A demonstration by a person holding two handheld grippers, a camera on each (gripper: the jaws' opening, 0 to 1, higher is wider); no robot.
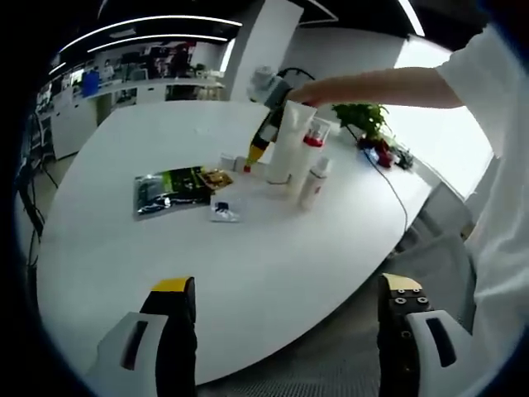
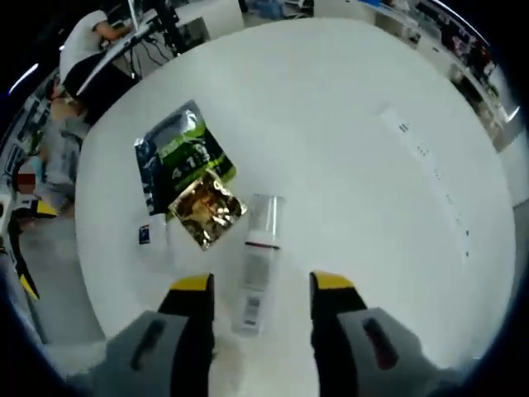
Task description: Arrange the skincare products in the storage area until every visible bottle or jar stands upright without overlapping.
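Observation:
A slim white bottle point(image 2: 259, 263) with a clear cap and a red band lies flat on the white table point(image 2: 355, 141). My right gripper point(image 2: 261, 283) hangs open over it, one yellow-tipped jaw on each side of its body. In the left gripper view that right gripper point(image 1: 258, 152) points down beside a standing group: a tall white tube point(image 1: 289, 141), a red-capped bottle point(image 1: 313, 139) and a small white bottle point(image 1: 314, 180). My left gripper point(image 1: 288, 286) is open near the table's edge, far from the products and holding nothing.
A green and silver packet point(image 2: 175, 161), a gold sachet point(image 2: 207, 211) and a small dark sachet point(image 2: 147, 234) lie left of the bottle. A potted plant point(image 1: 364, 117) and a cable point(image 1: 398, 198) sit at the table's right side. A person's arm point(image 1: 380, 87) reaches over.

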